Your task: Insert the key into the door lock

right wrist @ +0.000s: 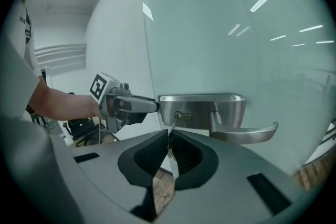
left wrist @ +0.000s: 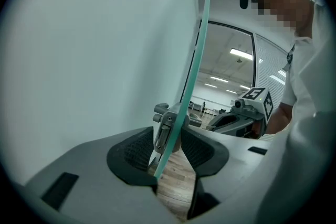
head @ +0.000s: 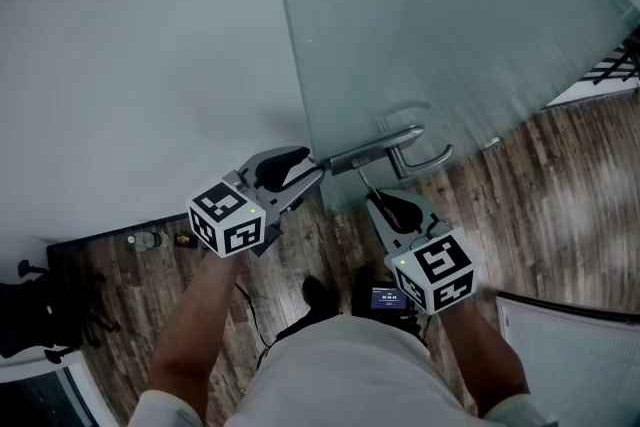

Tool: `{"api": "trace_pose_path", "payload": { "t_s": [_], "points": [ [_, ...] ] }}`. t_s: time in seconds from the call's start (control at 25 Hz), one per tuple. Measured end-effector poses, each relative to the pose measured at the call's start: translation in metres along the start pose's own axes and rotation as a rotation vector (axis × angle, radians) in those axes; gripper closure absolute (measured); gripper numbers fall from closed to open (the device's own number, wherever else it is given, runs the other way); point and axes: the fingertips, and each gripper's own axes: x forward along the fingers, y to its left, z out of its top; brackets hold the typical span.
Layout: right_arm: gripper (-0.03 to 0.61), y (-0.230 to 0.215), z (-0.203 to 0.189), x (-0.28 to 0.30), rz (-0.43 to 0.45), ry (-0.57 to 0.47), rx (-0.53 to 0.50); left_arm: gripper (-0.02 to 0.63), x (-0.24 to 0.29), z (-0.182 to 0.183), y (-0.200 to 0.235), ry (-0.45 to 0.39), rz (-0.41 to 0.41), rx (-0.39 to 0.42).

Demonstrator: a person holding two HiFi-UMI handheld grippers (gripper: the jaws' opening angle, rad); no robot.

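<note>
A frosted glass door (head: 450,35) carries a brushed metal lock plate (head: 370,152) with a lever handle (head: 428,160). My right gripper (head: 378,202) is shut on a small key (right wrist: 170,140) just below the plate. The key slants up, and its tip is at the keyhole (right wrist: 179,115); how deep it sits I cannot tell. My left gripper (head: 312,170) is at the door's free edge (left wrist: 193,76). Its jaws stand open on either side of the glass and the plate's end (left wrist: 166,126), pads clear of both. The left gripper (right wrist: 137,105) also shows beside the plate in the right gripper view.
A white wall (head: 130,45) runs left of the door. Dark wood flooring (head: 560,185) lies below. A black office chair (head: 30,315) stands at the lower left, and small bottles (head: 150,239) sit by the wall's foot. A white panel (head: 570,345) is at the lower right.
</note>
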Motion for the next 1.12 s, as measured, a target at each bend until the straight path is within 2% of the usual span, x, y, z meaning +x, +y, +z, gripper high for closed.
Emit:
{"api": "trace_pose_path", "payload": {
  "t_s": [0.4, 0.76, 1.12],
  "points": [
    [0.552, 0.0019, 0.0018, 0.0042, -0.005, 0.006, -0.036, 0.457, 0.0041, 0.0016, -0.0028, -0.009, -0.038, -0.025],
    [0.551, 0.0001, 0.0005, 0.0056, -0.012, 0.013, -0.045, 0.457, 0.0048, 0.001, -0.002, -0.013, -0.046, -0.033],
    [0.552, 0.0004, 0.0021, 0.0044, -0.031, 0.023, -0.108, 0.457, 0.0048, 0.0019, -0.0023, -0.018, -0.042, -0.034]
  ]
}}
